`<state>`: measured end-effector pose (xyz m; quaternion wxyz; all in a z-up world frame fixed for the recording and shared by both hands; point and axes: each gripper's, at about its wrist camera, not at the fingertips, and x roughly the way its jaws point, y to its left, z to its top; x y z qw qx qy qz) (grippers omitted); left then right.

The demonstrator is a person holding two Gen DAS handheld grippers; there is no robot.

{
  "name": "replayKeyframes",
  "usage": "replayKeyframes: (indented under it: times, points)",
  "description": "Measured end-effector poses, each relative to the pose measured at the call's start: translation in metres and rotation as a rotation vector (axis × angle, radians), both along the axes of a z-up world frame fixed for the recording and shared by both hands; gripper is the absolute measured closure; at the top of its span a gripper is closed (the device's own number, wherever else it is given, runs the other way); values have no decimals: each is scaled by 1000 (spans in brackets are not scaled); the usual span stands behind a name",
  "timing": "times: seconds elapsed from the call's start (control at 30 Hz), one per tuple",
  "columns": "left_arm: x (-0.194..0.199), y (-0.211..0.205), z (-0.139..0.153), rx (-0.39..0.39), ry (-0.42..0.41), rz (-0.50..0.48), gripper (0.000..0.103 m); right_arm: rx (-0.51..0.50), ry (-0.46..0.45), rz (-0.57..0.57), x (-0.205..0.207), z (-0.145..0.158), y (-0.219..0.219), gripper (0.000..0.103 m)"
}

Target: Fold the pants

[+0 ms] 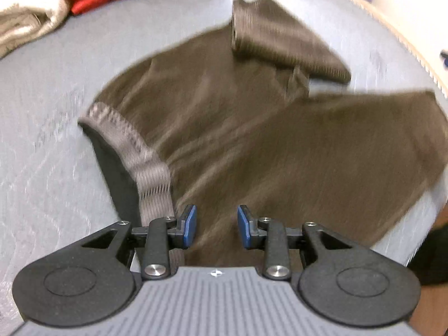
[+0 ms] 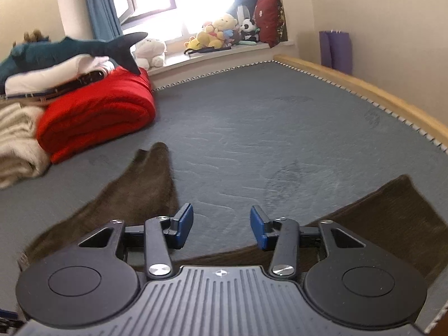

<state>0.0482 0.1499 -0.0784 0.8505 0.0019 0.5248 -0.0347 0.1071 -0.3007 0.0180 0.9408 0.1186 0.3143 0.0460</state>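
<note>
Brown pants [image 1: 224, 128] lie spread on the grey bed [image 1: 50, 140]. The waistband [image 1: 134, 151] is at the left, one leg has its ribbed cuff [image 1: 274, 39] folded back, and the other leg reaches right. My left gripper [image 1: 217, 226] is open and empty just above the pants near the waistband. In the right wrist view the two legs [image 2: 134, 193] [image 2: 392, 212] splay apart with bare bed between them. My right gripper [image 2: 221, 226] is open and empty above that gap.
A folded red blanket [image 2: 98, 112] and a cream blanket [image 2: 16, 145] sit at the left, with a plush shark [image 2: 70, 50] on top. The wooden bed edge [image 2: 364, 86] runs along the right. Soft toys [image 2: 221, 32] line the windowsill.
</note>
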Motion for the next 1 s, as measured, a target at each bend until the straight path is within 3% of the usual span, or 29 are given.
replayKeyframes:
  times: [0.17, 0.4, 0.57, 0.73, 0.93, 0.97, 1.0]
  points:
    - [25, -21, 26, -20, -120, 96, 67, 54, 28, 33, 26, -10, 14, 79]
    - [59, -41, 44, 16, -228, 196, 67, 159, 177, 74, 87, -52, 38, 75]
    - [76, -47, 46, -4, -237, 204, 67, 169, 241, 97, 129, -85, 56, 60]
    - [84, -52, 40, 17, -218, 185, 67, 141, 314, 74, 161, -122, 73, 60]
    - [90, -43, 35, 17, -199, 201, 67, 149, 383, 154, 180, -148, 96, 60]
    - [90, -41, 35, 18, -199, 202, 67, 139, 375, 173, 181, -149, 100, 65]
    - [89, -39, 35, 22, -199, 203, 67, 136, 363, 189, 181, -147, 102, 85]
